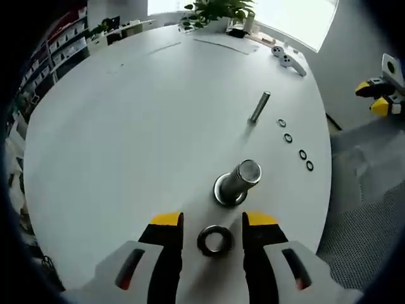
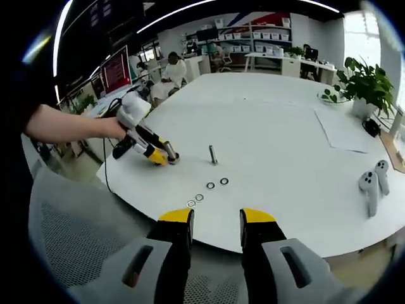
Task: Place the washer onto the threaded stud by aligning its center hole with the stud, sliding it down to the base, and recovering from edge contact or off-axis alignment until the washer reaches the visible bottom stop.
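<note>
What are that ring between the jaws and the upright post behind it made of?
The washer looks like dark, dull metal, with only a faint sheen. The threaded stud looks like bright polished steel: silver, with glints on its top. The white table seems matte laminate, though that's uncertain.

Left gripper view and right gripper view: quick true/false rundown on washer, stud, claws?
1. The washer lies between the left claw fingers. True.
2. The washer is already on the big stud. False: it lies on the table in front of it.
3. Four small rings lie in a row. True.
4. The right claw holds a ring. False: open, empty.
5. The thin stud stands beyond the big one. True.
</note>
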A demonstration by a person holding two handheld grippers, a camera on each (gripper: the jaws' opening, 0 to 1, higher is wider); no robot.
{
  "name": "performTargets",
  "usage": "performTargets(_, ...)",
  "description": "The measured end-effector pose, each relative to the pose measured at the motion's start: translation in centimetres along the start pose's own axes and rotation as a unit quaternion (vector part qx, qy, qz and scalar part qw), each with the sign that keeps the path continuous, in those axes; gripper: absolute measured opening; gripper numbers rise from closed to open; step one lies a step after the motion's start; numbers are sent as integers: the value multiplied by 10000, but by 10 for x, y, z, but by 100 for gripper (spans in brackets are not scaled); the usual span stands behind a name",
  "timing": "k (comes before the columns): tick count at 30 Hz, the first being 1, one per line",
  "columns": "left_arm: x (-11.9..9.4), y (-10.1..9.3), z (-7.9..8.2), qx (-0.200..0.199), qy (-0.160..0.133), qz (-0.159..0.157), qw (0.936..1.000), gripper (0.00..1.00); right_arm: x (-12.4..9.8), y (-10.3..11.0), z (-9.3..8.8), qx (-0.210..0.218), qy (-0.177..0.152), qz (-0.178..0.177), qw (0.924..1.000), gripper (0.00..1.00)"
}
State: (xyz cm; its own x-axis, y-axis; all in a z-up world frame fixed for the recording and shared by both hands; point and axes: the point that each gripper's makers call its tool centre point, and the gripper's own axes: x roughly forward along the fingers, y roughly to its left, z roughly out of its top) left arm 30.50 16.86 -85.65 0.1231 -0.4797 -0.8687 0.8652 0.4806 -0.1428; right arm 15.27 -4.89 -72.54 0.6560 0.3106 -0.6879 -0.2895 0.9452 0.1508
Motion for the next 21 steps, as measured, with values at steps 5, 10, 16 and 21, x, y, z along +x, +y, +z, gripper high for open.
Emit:
performTargets(5,-4,3,-5,-222,44,298,9993,36,0,3,-1,-15,8,88,10000,32)
performTargets(10,-1,6,-14,-324,298,625,9971,35,-1,6,3,-90,-101,172,9998,32)
performTargets(16,2,9,-16,-484,495,850,9940,34,-4,8,9,-76,-301,217,9993,32)
performTargets(21,1,2,-18,-408,638,1058,9915,32,-6,13,15,-129,-465,320,9983,32)
